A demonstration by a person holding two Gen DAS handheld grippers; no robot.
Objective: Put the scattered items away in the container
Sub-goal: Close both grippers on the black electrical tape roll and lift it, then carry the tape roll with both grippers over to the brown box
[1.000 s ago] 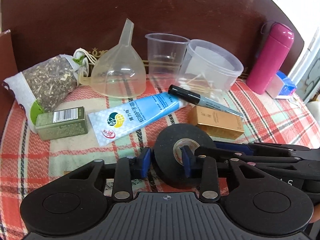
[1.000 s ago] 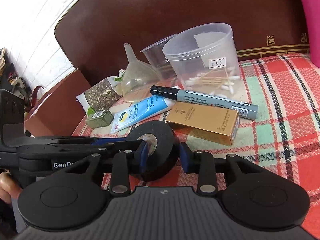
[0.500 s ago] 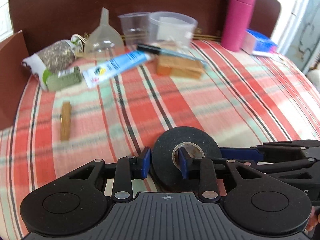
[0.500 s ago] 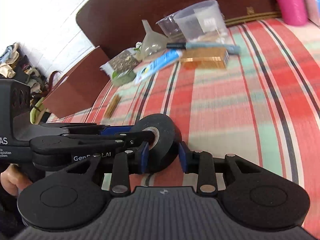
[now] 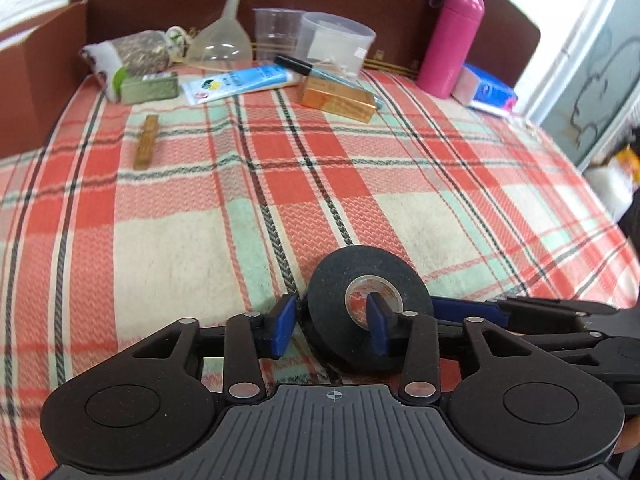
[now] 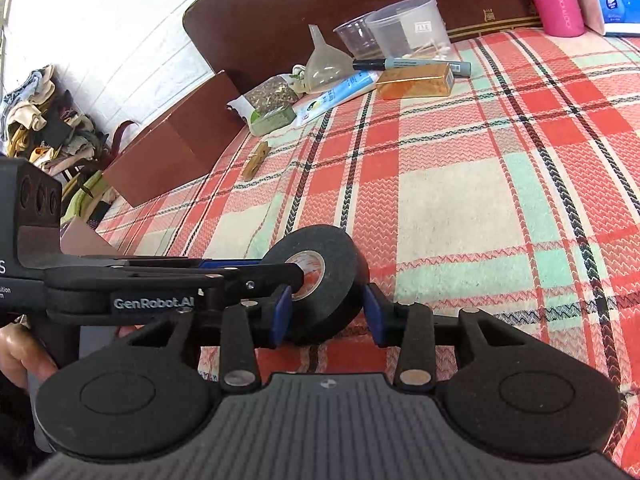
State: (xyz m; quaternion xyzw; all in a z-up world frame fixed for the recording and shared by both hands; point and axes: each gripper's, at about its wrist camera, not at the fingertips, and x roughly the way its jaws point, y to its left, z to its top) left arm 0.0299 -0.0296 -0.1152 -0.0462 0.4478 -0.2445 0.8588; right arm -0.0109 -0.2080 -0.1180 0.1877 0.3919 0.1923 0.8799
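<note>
Two grippers meet on one black tape roll (image 5: 366,312), low over the plaid blanket (image 5: 168,248). The left gripper (image 5: 332,324) has one blue pad inside the roll's core and the other just outside its rim, pinching the wall between them. The right gripper (image 6: 326,312) comes in from the side, its pads set wider, either face of the roll (image 6: 320,276) between them; whether both pads press on it I cannot tell. Far back by the headboard lies the clutter: funnel (image 5: 222,38), two clear tubs (image 5: 338,46), marker (image 5: 316,70), blue tube (image 5: 240,84), gold box (image 5: 340,98), green box (image 5: 149,87), herb bag (image 5: 136,54). A wooden peg (image 5: 146,142) lies alone, nearer. A pink flask (image 5: 452,42) stands upright at the right.
</note>
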